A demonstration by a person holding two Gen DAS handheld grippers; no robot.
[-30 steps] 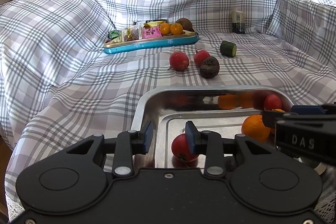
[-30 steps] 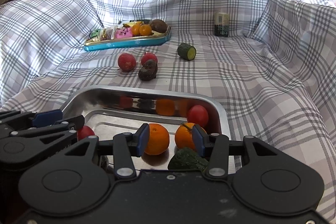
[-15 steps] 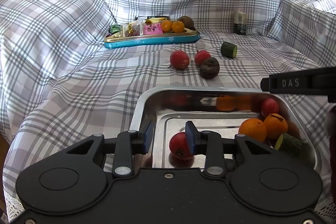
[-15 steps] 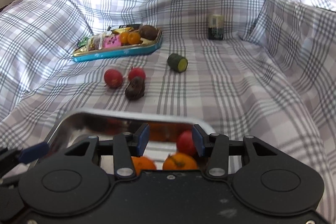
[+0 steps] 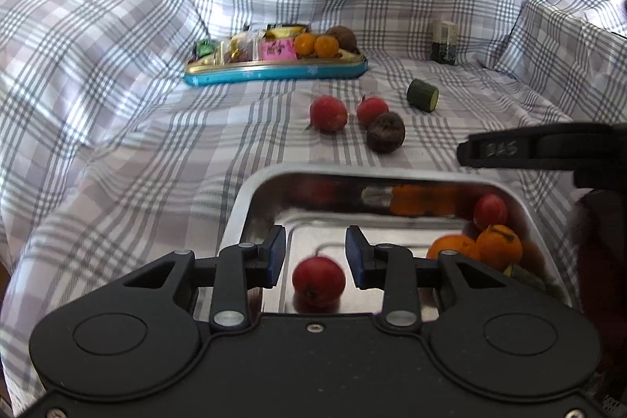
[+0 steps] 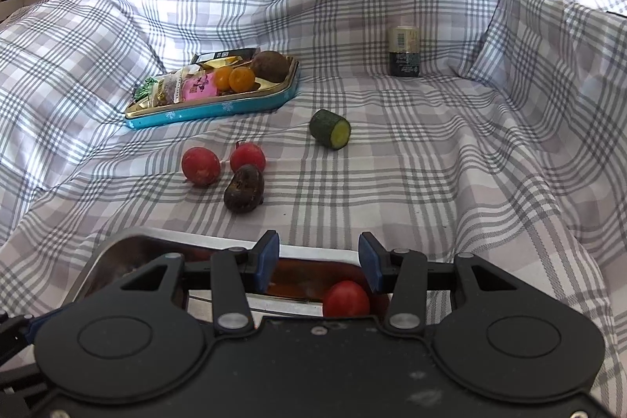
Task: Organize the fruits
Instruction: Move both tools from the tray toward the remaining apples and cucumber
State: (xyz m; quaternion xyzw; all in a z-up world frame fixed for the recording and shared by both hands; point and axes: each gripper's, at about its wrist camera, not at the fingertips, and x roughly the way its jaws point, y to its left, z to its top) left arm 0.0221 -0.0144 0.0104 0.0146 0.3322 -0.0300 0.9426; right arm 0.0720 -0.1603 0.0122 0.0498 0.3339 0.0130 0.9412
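Right gripper [image 6: 318, 257] now farther from oranges [image 5: 497, 245]

Faint "DAS" lettering on black arm of right gripper [image 5: 505, 148], seen from left wrist view. Print on small upright container [image 6: 404, 51] and pink packet [image 6: 199, 87] too small to read.

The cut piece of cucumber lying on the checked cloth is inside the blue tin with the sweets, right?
Not quite. The cucumber piece does lie on the checked cloth, but it is outside the blue tin, apart from it and off to its right. The right wrist view shows the bare cloth between them clearly. The tin holds sweets and small oranges.
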